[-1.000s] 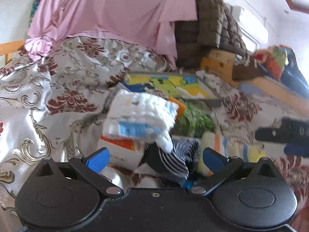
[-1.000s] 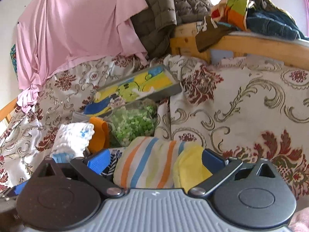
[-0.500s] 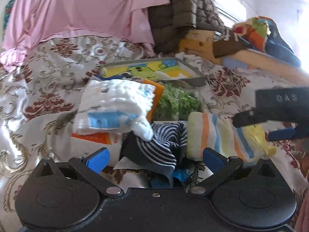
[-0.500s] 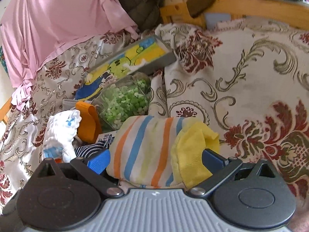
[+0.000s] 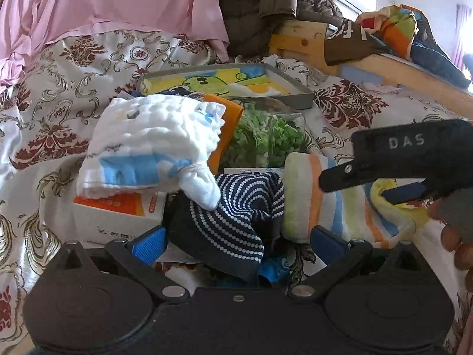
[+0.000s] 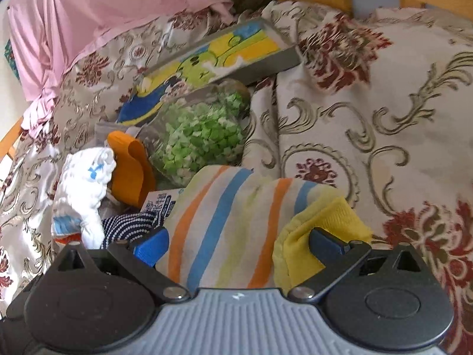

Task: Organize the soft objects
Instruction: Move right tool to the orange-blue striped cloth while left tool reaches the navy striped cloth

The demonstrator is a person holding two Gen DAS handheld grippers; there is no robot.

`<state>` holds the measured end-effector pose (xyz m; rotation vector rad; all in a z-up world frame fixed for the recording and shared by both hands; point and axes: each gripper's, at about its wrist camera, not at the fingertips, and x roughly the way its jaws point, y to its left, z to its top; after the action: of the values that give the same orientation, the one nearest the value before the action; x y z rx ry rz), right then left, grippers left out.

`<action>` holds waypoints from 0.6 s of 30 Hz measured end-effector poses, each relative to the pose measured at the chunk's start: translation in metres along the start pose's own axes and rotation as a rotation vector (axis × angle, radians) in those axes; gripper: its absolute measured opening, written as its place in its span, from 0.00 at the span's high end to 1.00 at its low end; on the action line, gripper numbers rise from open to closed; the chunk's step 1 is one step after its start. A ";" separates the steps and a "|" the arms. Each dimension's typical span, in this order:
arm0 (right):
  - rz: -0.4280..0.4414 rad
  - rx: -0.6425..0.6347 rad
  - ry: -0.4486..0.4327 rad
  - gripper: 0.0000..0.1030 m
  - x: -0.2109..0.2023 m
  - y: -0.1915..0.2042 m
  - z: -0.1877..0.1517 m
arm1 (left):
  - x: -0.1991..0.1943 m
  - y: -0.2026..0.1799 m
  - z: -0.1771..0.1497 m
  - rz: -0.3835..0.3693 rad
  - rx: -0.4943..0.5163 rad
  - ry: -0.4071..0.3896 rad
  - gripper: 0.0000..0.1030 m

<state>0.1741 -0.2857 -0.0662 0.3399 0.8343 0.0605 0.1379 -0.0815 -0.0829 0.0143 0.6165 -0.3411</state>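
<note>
Little is judged to be sorted yet. Nearest, the left gripper [image 5: 236, 238] is held spread around the dotted navy cloth [image 5: 236, 207], not closed on it. The right gripper [image 6: 238, 244] is likewise spread, with the striped towel [image 6: 224, 227] between its fingers. Beyond, the white muslin cloth [image 5: 150, 148] is left heaped on a box [image 5: 118, 216], and the tray [image 5: 292, 96] on the bed [image 6: 384, 103] is seen holding almost nothing.

Striped towel's [image 6: 224, 230] near end behind the right claw [image 6: 238, 245] (navy dotted cloth [image 5: 236, 216] likewise half-buried).
</note>
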 end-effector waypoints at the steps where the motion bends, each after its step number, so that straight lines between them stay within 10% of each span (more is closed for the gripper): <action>1: 0.000 -0.007 0.006 0.00 0.002 0.001 0.001 | 0.000 0.000 0.000 -0.001 -0.002 0.001 0.01; 18: 0.046 0.016 -0.016 0.00 0.000 -0.003 0.003 | -0.013 -0.043 -0.006 -0.044 0.208 -0.100 0.01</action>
<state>0.1765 -0.2895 -0.0655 0.3739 0.8114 0.0935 0.1111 -0.1177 -0.0767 0.1824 0.4811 -0.4444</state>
